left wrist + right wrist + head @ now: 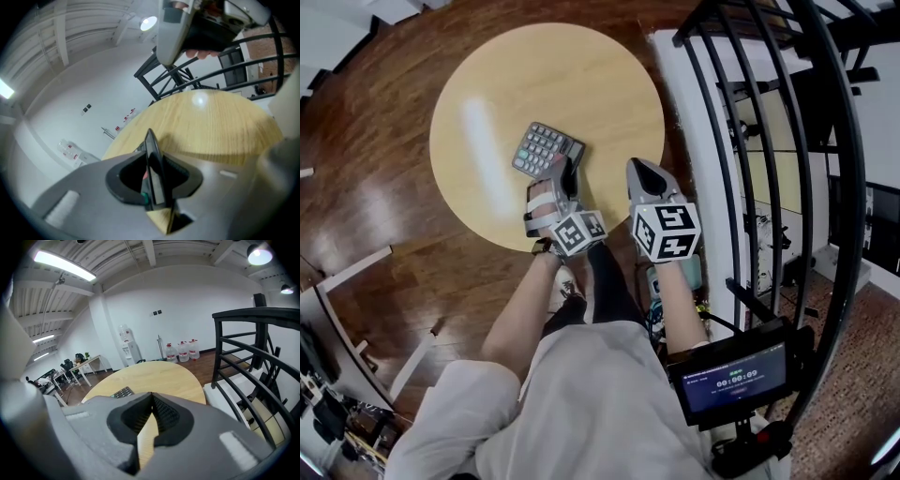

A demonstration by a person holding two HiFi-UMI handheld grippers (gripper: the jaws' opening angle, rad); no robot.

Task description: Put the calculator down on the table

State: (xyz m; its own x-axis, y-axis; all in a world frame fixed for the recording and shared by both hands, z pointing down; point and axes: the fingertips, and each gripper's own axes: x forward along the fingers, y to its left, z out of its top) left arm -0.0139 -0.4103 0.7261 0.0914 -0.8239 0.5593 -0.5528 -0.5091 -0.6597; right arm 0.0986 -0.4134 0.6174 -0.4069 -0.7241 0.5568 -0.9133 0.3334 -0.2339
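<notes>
A dark calculator (545, 148) with grey keys lies over the near part of the round wooden table (487, 84). My left gripper (565, 175) is shut on its near edge. In the left gripper view the calculator (153, 173) shows edge-on, pinched between the jaws, with the table (220, 126) beyond. My right gripper (639, 172) hovers at the table's near right edge, jaws closed together on nothing. In the right gripper view (151, 399) the calculator (123, 392) peeks out at the left, on the table (159, 376).
A black metal railing (769, 141) runs along the right, beside a white ledge (694, 122). Dark wooden floor (366, 187) surrounds the table. A small screen (736, 380) sits at the lower right. Water bottles (183, 351) and desks stand far off.
</notes>
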